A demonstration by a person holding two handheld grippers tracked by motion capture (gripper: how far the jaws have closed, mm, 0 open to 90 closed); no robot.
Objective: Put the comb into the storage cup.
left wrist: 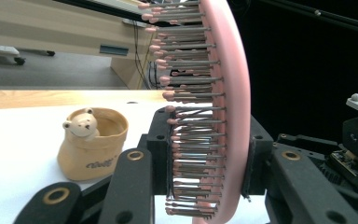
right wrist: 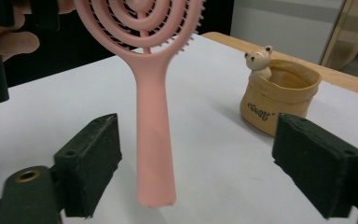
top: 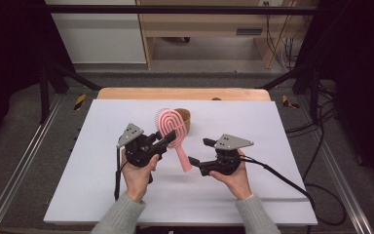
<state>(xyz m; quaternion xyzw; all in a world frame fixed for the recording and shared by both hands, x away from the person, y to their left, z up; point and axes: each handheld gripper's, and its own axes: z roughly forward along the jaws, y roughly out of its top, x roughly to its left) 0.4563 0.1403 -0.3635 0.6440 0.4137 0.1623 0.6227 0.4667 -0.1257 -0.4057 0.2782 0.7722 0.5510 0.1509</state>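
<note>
High view: nearest the near edge of the white table (top: 102, 195), the person's two hands held the grippers side by side above its middle. The left gripper (top: 168, 138) was clamped on the head of the pink hairbrush (top: 171, 127), one pad against the bristle tips and the other against the smooth curved back, as the left gripper view showed (left wrist: 233, 116). The right gripper (top: 199, 152) stood with its jaws wide apart, the brush's handle (right wrist: 154, 140) hanging between the foam-faced pads (right wrist: 91, 163) and touching neither. The brush was matte plastic, its head a set of concentric loops with thin pins ending in small rounded pink tips, its handle flat with a blunt end. Beyond, toward the table's far edge, sat a tan sack-shaped ceramic cup (right wrist: 279, 95) with a little bear on its rim.
</note>
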